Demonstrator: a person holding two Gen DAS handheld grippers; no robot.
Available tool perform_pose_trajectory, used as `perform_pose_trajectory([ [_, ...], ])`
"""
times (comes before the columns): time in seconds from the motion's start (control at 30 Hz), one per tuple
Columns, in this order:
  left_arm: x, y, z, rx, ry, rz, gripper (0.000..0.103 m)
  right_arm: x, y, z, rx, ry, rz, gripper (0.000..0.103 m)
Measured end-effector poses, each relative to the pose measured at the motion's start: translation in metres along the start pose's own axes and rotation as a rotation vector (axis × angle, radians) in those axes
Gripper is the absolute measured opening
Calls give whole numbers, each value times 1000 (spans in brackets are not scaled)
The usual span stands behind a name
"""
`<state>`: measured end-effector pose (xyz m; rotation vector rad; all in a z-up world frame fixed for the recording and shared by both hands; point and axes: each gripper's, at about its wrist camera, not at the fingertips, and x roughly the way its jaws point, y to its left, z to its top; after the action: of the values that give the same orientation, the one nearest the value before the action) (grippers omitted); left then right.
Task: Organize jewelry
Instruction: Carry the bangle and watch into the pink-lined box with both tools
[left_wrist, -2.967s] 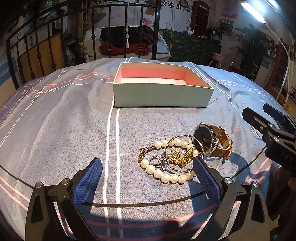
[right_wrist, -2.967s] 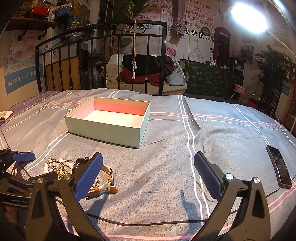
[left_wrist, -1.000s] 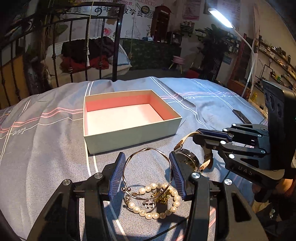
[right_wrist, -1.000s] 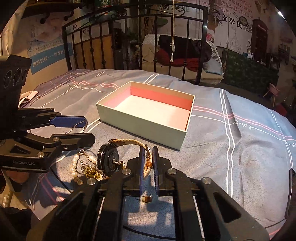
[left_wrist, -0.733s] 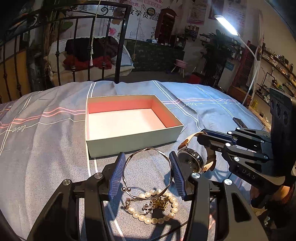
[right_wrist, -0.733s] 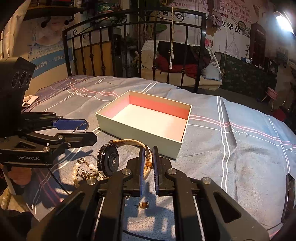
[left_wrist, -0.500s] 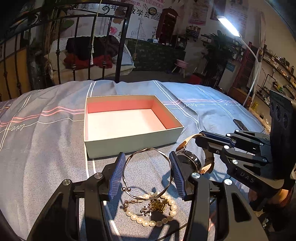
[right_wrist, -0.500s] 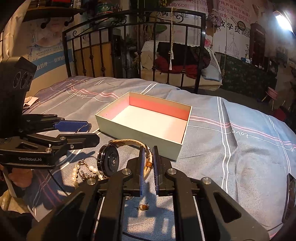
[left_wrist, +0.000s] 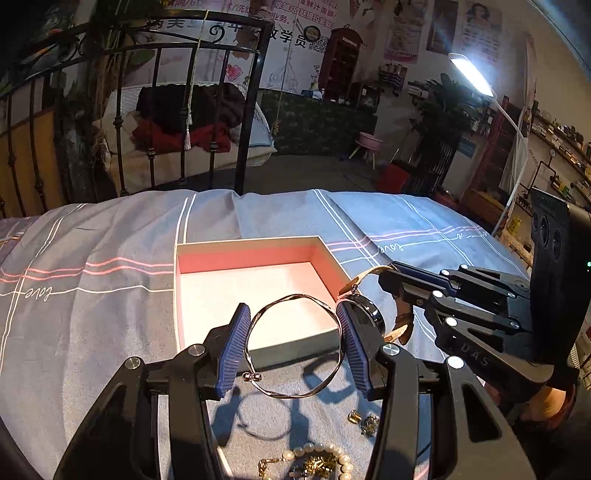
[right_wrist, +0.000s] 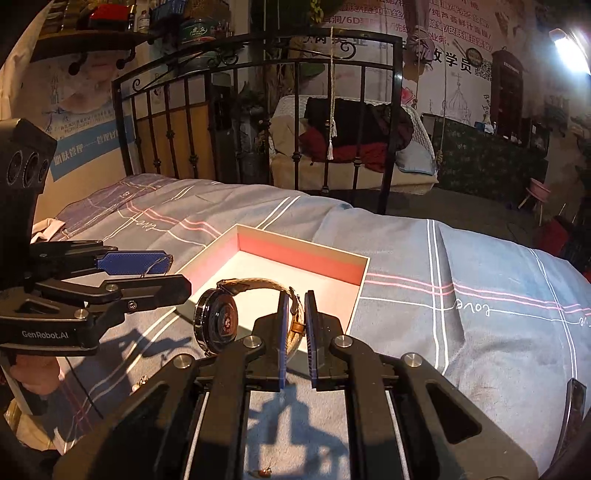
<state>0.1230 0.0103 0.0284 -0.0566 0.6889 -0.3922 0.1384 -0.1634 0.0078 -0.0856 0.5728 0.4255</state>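
My left gripper (left_wrist: 293, 345) is shut on a thin metal bangle (left_wrist: 295, 297) and holds it in the air at the near edge of the open box (left_wrist: 258, 254). My right gripper (right_wrist: 295, 325) is shut on the strap of a wristwatch (right_wrist: 216, 319) and holds it in the air beside the box's near wall (right_wrist: 354, 291); the watch also shows in the left wrist view (left_wrist: 367, 314). A pearl bracelet (left_wrist: 321, 452) with gold chain pieces lies on the bedspread below my left gripper.
The box is pale green outside, pink inside, and holds nothing. A phone (right_wrist: 570, 413) lies on the bedspread at the far right. A black iron bed rail (right_wrist: 258, 122) stands behind the bed. Small gold pieces (left_wrist: 364, 421) lie near the pearls.
Both grippers have risen and moved forward toward the box, carrying the bangle and the watch. The pearl bracelet stays on the bedspread, now lower in the left wrist view.
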Motion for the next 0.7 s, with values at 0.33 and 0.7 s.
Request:
perform_pose_trajectory([
  [0.33, 57, 20, 36, -40, 68, 87, 48, 66, -13, 25, -3, 90, -44, 9],
  [0.7, 110, 38, 25, -67, 211, 175, 48, 122, -7, 4, -15, 236, -12, 9],
])
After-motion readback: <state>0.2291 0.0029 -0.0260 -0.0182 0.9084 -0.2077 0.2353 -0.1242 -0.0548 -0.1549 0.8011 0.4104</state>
